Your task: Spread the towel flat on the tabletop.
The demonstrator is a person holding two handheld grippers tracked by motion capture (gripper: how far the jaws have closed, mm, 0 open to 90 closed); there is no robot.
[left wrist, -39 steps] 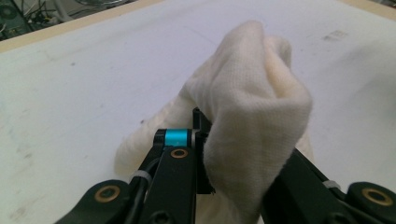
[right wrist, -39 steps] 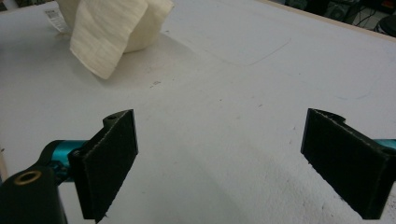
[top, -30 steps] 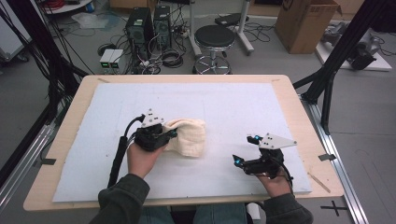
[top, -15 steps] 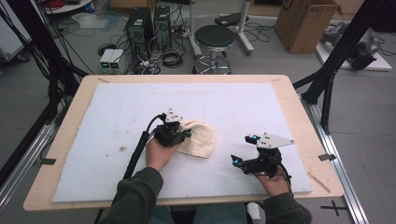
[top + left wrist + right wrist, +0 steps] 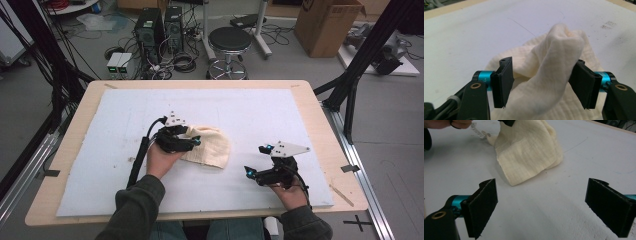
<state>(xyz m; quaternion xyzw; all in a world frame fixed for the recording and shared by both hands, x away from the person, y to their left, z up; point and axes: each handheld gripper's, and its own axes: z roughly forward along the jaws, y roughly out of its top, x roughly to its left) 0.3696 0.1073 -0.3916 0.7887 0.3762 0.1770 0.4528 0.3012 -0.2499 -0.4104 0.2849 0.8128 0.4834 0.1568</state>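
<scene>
Cream waffle-weave cloth (image 5: 210, 147) on white mat (image 5: 260, 115).

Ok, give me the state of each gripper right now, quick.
Left gripper: jaws have just been opening; a raised fold of the cream waffle-weave cloth stands between them, no longer clamped.
Right gripper: open, holding nothing.

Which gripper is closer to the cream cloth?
The left. The left gripper has a raised fold of the cream cloth between its jaws, which have just been opening. The right gripper sits apart on the bare mat, open.
</scene>
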